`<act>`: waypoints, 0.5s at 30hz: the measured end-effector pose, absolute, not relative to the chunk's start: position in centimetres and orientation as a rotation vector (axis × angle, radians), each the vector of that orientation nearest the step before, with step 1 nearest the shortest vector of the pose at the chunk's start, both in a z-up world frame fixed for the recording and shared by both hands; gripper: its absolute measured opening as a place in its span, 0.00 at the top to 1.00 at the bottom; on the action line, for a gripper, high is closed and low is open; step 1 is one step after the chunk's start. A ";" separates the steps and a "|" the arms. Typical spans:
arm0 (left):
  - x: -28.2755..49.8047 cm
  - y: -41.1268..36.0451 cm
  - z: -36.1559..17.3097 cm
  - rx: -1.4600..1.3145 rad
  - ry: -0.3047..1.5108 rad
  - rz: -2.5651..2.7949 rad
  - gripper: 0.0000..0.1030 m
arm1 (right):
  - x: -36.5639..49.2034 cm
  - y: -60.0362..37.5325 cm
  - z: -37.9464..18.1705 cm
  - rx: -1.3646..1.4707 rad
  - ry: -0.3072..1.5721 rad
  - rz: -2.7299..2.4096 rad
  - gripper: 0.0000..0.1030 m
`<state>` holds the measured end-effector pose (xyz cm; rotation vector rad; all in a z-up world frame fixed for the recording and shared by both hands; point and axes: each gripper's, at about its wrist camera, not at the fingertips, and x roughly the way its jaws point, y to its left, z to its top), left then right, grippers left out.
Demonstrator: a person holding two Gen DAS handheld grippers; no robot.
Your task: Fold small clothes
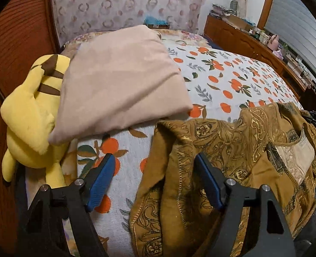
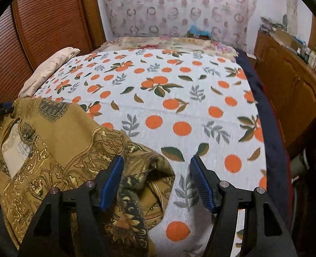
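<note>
Left gripper (image 1: 154, 160) and right gripper (image 2: 157, 163), jaws spread and empty, flank one rumpled ochre paisley garment (image 1: 233, 150) lying on the orange-print bedspread (image 2: 179, 107) beside the beige pillow (image 1: 119, 85): probably light, limp woven cloth, best pinched at stitched hems.

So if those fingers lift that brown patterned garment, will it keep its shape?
Probably not: the brown garment already lies in soft rumpled folds, so it would likely droop. It looks thin, so probably light, and may drag across the bedspread.
</note>
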<state>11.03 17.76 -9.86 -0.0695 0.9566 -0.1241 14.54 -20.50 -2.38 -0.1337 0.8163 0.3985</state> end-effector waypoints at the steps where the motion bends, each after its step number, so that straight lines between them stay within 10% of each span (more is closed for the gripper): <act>1: 11.0 17.7 -10.0 -0.073 0.958 -0.127 0.25 | 14.5 -20.6 -2.4 -0.131 0.813 0.398 0.34; 5: 11.1 17.1 -10.1 -0.050 0.951 -0.135 0.32 | 14.0 -20.3 -2.8 -0.132 0.810 0.390 0.34; 10: 11.1 16.2 -9.6 -0.062 0.948 -0.215 0.79 | 13.5 -19.2 -3.3 -0.162 0.811 0.431 0.37; 12: 10.8 15.7 -9.2 -0.053 0.942 -0.234 0.89 | 13.1 -18.8 -3.3 -0.174 0.808 0.451 0.74; 15: 9.7 15.1 -7.7 -0.059 0.890 -0.261 0.91 | 12.6 -18.4 -3.0 -0.163 0.812 0.501 0.87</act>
